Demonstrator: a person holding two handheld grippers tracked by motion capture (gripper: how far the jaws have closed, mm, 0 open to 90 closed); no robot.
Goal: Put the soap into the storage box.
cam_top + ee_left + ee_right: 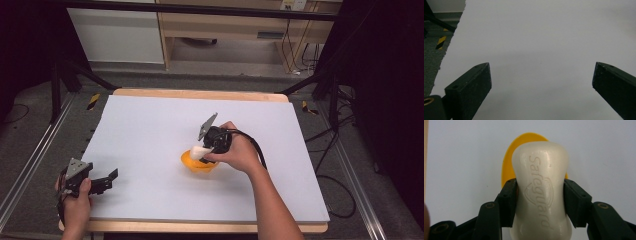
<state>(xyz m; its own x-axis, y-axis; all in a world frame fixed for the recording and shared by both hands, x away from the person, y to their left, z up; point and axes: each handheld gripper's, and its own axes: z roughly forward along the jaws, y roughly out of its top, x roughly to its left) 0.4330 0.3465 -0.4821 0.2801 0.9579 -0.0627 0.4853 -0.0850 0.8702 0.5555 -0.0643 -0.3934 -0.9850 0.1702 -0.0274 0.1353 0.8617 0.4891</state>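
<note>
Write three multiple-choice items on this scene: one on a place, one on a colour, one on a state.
1. Where is the bar of soap?
A. between the right tongs, over the dish
B. at the table's far edge
C. on the floor

2. What colour is the dish?
A. blue
B. orange
C. black

3. How do the left tongs stand?
A. shut on the soap
B. shut on the dish
C. open, with nothing between them

Key: 1 A, the pads press its sides with the dish behind; 2 B, the rim shows orange; 3 C, bare white table lies between.
</note>
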